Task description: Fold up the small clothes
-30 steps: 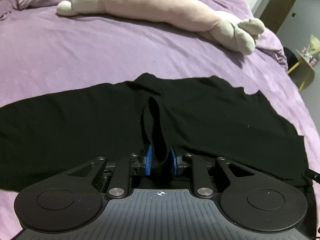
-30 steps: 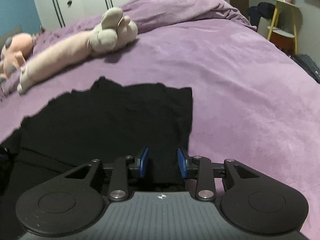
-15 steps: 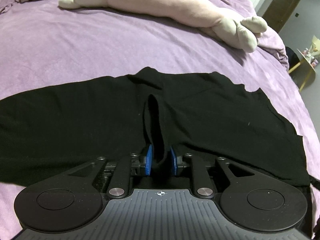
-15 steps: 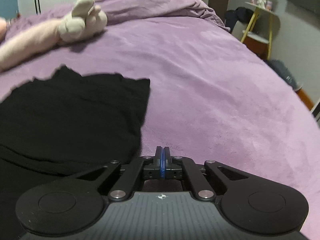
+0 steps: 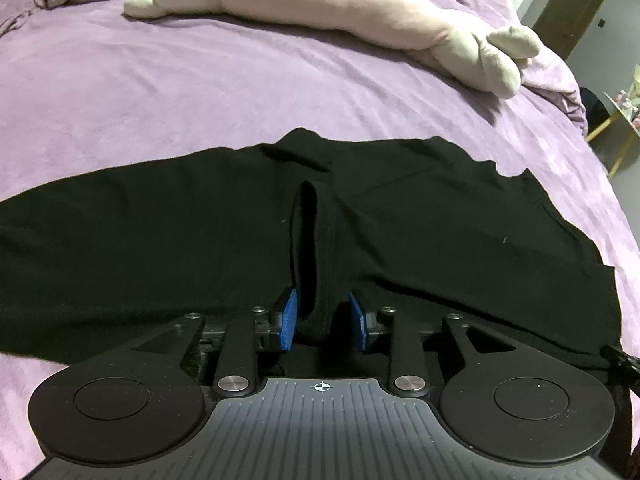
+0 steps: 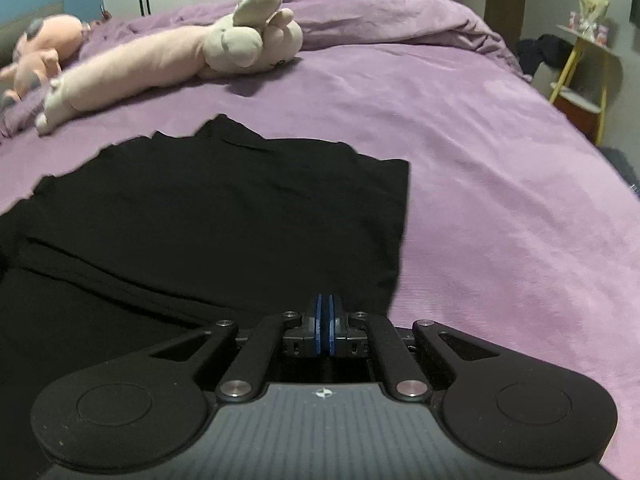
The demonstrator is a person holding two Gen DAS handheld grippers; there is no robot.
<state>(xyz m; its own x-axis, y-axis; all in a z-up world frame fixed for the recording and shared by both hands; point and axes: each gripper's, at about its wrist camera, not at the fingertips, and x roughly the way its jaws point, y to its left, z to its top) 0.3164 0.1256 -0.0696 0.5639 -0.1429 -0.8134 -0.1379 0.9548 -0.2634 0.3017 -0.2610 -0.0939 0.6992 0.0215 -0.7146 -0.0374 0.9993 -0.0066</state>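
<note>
In my left wrist view, the black garment [image 5: 400, 232] lies spread wide over the purple bedspread [image 5: 200, 88]. Its far edge runs in an uneven line from the left border of the picture to a corner on the right, with a small peak in the middle. A raised fold of the cloth runs straight toward my left gripper [image 5: 323, 318] and sits between its blue pads [image 5: 289, 320]. The jaws are opening at this moment; the left pad is against the fold, and a dark gap shows beside the right pad, so the grip looks loose. Beyond the far edge there is a broad band of free bedspread up to the long pink plush toy [image 5: 320, 4], which lies across the back. On the right, the bed edge drops toward a yellow-legged side table [image 5: 618, 136].

In my right wrist view, the right gripper [image 6: 325, 330] has its pads pressed fully together. They stand just over the near right corner of the garment [image 6: 240, 220]; whether any cloth is pinched I cannot tell. The right edge of the garment goes straight away from the gripper to a sharp corner. To the right of this edge, the bedspread [image 6: 480, 200] is free up to the bed edge. The plush toy [image 6: 160, 56] lies far behind on the left, well apart from the cloth.
</note>
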